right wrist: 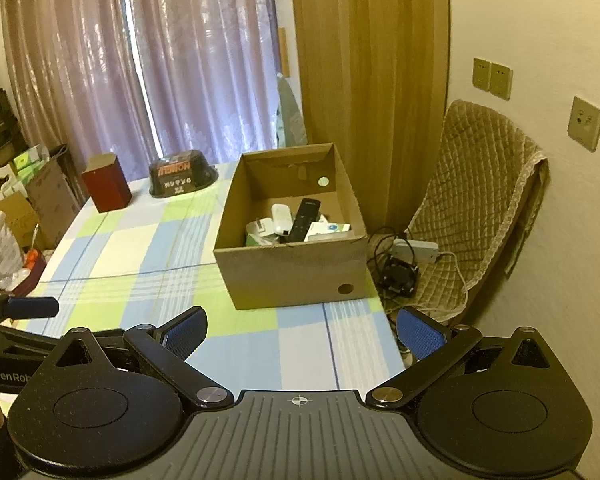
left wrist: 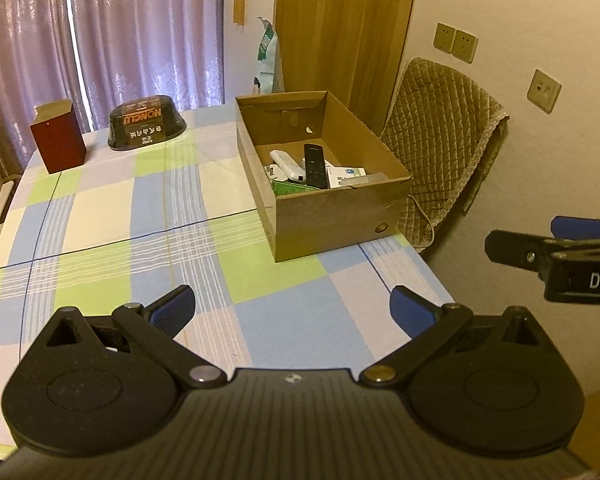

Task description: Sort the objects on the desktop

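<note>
A brown cardboard box (left wrist: 340, 216) (right wrist: 292, 276) stands on the checked tablecloth (left wrist: 140, 216) (right wrist: 148, 248) near the table's right edge. Inside lie a black remote (left wrist: 315, 165) (right wrist: 303, 219), a white device (left wrist: 286, 165) (right wrist: 281, 216) and small white packets. My left gripper (left wrist: 292, 308) hovers open above the near cloth, nothing between its blue pads. My right gripper (right wrist: 302, 332) is open too, short of the box, over the table's near right part. The right gripper's side shows at the left wrist view's right edge (left wrist: 556, 252).
A dark red box (left wrist: 58, 140) (right wrist: 107, 182) and a black oval tub (left wrist: 146, 126) (right wrist: 182, 174) stand at the table's far end before purple curtains. A chair with a quilted cover (left wrist: 440, 152) (right wrist: 480, 200) holds cables and a power strip (right wrist: 416, 250) beside the table. Clutter lines the left floor (right wrist: 16, 216).
</note>
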Demonstrator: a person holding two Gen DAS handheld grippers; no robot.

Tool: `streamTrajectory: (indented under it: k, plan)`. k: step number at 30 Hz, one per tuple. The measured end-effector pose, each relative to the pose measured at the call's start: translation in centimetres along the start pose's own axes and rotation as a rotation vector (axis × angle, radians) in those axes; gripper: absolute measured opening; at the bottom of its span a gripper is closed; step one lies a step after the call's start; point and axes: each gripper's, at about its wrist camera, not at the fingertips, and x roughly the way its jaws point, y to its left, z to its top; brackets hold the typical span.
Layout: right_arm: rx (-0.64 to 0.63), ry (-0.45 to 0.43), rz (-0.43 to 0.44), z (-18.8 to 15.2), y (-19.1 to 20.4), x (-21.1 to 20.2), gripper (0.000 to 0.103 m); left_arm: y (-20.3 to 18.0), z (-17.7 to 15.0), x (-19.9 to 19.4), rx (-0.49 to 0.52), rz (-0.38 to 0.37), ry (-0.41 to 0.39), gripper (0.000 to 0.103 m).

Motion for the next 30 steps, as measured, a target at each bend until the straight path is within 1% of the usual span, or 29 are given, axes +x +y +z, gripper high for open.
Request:
streamTrajectory:
  k: [18,30]
  plan:
    - [0.025,0.007,-0.013,-0.32,-0.48,-0.67,0.103,-0.48,-0.27,0.44,0.003,-0.017,0.015,0.102]
    - [0.028,0.008,-0.02,-0.44,-0.51,-0.59,0.103,-0.51,-0.33,0.81,0.004,-0.014,0.022,0.102]
